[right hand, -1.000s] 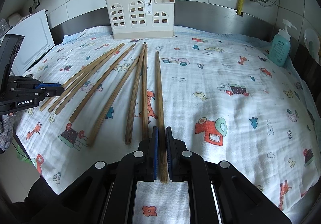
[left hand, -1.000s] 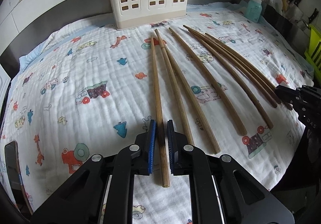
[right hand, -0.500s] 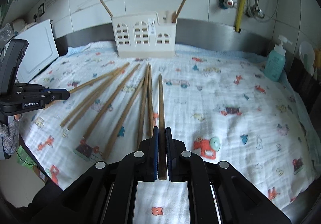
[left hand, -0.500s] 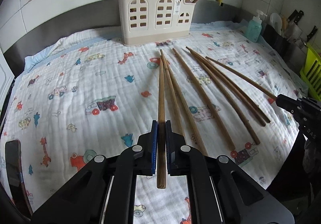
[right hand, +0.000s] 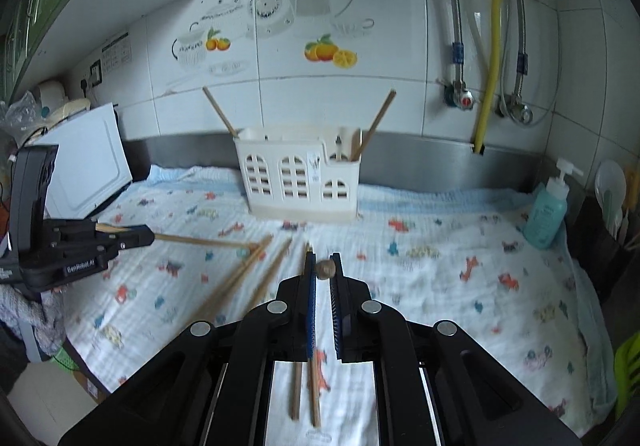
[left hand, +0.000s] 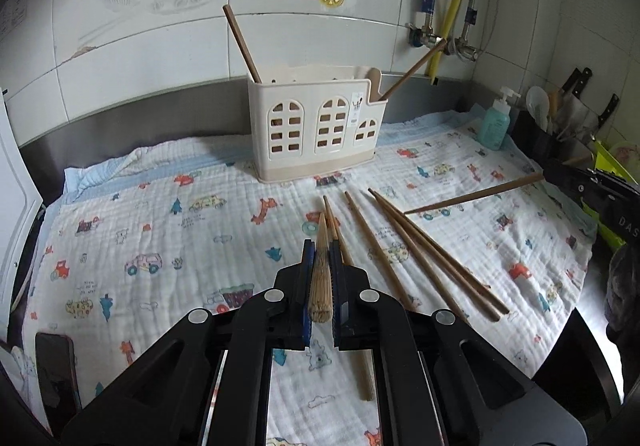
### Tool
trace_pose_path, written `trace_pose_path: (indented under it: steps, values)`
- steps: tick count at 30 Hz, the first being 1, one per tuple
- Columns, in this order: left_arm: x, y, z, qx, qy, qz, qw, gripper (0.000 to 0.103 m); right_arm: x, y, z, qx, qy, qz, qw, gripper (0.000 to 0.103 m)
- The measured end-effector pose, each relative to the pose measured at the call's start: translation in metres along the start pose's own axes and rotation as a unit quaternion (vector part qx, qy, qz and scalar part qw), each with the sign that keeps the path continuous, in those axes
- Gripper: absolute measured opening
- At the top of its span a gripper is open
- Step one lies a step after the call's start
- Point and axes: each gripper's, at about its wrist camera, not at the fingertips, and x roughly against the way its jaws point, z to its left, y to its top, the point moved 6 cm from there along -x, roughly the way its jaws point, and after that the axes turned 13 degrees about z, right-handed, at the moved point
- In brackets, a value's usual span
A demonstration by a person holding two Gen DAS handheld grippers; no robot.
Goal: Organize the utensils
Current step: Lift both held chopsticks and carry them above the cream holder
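Observation:
My left gripper [left hand: 322, 250] is shut on a long wooden chopstick [left hand: 321, 278], lifted off the cloth and pointing toward the cream utensil holder [left hand: 316, 130]. My right gripper [right hand: 323, 262] is shut on another chopstick [right hand: 325, 269], seen end-on, also raised and aimed at the holder [right hand: 298, 182]. The holder stands at the back wall with two chopsticks [left hand: 242, 44] leaning in it. Several chopsticks [left hand: 424, 250] lie on the patterned cloth. The left gripper with its stick also shows in the right wrist view [right hand: 148, 237].
A teal soap bottle [right hand: 546, 210] stands at the right back. A dark rack with knives and spoons [left hand: 560, 118] is at the right edge. A white board [right hand: 86, 162] leans at the left. Pipes and a yellow hose [right hand: 490, 46] run down the wall.
Both grippers have lifted their chopsticks off the cloth and tilted up, so the sticks now point at the holder. The other chopsticks stay on the cloth.

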Motion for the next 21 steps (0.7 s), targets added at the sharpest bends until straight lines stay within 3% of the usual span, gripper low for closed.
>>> trace_pose_path:
  steps: [11, 17, 21]
  values:
    - [0.018, 0.058, 0.004, -0.012, -0.017, -0.031, 0.9993, 0.006, 0.011, 0.108, -0.014, 0.009, 0.022, -0.022, 0.999, 0.007]
    - [0.029, 0.090, 0.005, -0.025, -0.015, -0.046, 0.9985, 0.006, 0.018, 0.164, -0.014, 0.034, -0.001, -0.040, 0.999, 0.007]
    - [0.044, 0.115, 0.004, -0.034, -0.011, -0.070, 0.9969, 0.006, 0.001, 0.188, -0.017, 0.042, -0.016, -0.020, 0.999, 0.007]
